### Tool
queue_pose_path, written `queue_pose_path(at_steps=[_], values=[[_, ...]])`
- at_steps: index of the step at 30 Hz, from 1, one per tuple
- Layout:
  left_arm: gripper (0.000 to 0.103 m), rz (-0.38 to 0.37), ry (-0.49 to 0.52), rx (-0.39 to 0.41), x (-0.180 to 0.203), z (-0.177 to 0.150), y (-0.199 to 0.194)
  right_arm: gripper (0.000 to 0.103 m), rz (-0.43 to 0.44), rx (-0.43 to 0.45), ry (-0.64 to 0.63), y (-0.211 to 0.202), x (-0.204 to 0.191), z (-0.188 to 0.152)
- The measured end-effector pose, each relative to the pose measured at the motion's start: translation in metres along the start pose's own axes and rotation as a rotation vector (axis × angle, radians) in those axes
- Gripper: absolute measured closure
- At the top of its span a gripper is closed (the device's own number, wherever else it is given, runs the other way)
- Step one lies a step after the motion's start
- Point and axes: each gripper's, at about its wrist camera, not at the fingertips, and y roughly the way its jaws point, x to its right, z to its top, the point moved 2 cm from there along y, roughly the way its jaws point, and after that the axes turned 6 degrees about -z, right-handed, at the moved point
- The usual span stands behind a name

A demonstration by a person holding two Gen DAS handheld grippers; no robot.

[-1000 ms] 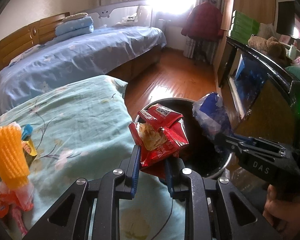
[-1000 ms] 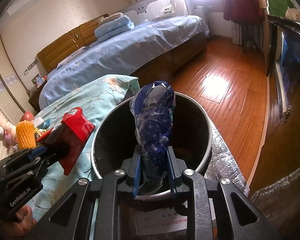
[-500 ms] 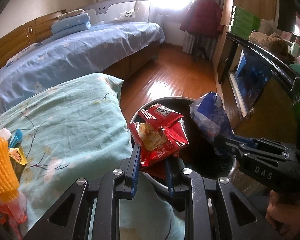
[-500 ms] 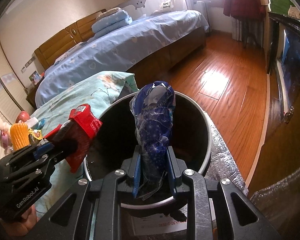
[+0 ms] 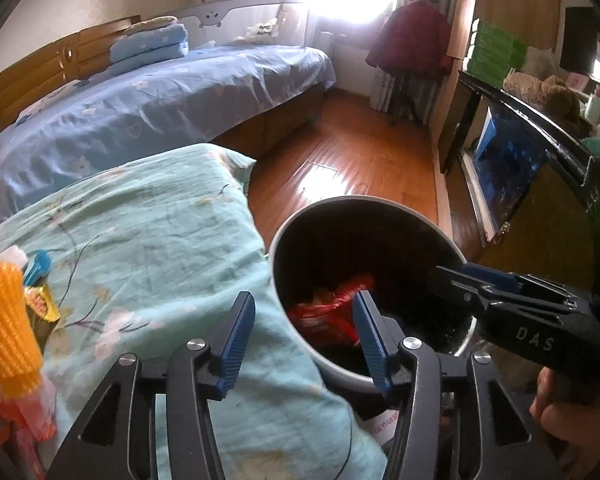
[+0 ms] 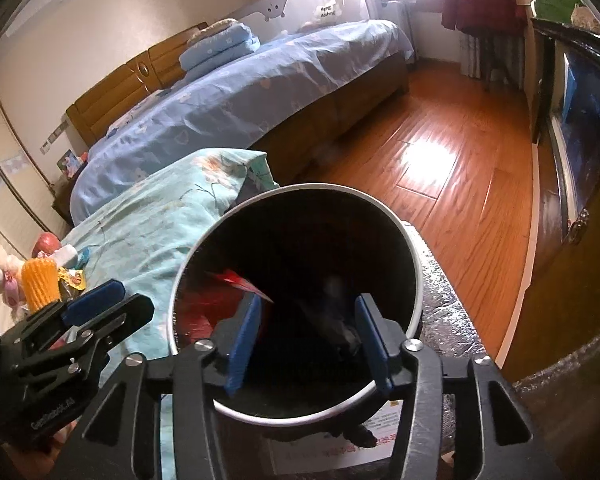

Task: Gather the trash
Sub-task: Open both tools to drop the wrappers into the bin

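A round black trash bin with a pale rim (image 5: 452, 240) (image 6: 414, 248) stands on the floor beside a teal-covered bed. A red snack wrapper (image 5: 332, 312) (image 6: 204, 308) lies inside it. A blue wrapper (image 6: 336, 316) is a blur inside the bin, dropping. My left gripper (image 5: 304, 336) is open and empty over the bin's near rim; it also shows in the right wrist view (image 6: 100, 312). My right gripper (image 6: 306, 336) is open and empty above the bin mouth; it also shows in the left wrist view (image 5: 476, 280).
The teal bedspread (image 5: 148, 240) lies left of the bin. An orange foam net (image 5: 4, 328), a yellow wrapper (image 5: 40, 300) and other small litter sit at its left edge. A blue bed (image 5: 160, 104) is behind. A dark cabinet (image 5: 540, 168) lines the right over wooden floor (image 5: 360, 160).
Both grippers have opened. The red wrapper has fallen from the left gripper into the bin, and the blue wrapper has left the right gripper and drops into the bin.
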Motion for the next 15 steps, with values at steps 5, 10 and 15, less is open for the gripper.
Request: queue_pose_path(at_steps=[5,10,15], values=[[0.044,0.003,-0.018,0.029,-0.006,-0.012,-0.026,0.035,0.026,0.021,0.004,-0.009,-0.007,-0.001],[0.040,0.018,-0.039,0.064,-0.014,-0.032,-0.057,0.029,0.054,0.048,0.005,-0.021,-0.020,-0.007],[0.040,0.042,-0.081,0.075,-0.026,-0.057,-0.087,0.028,0.094,0.048,-0.005,-0.026,-0.039,-0.017]])
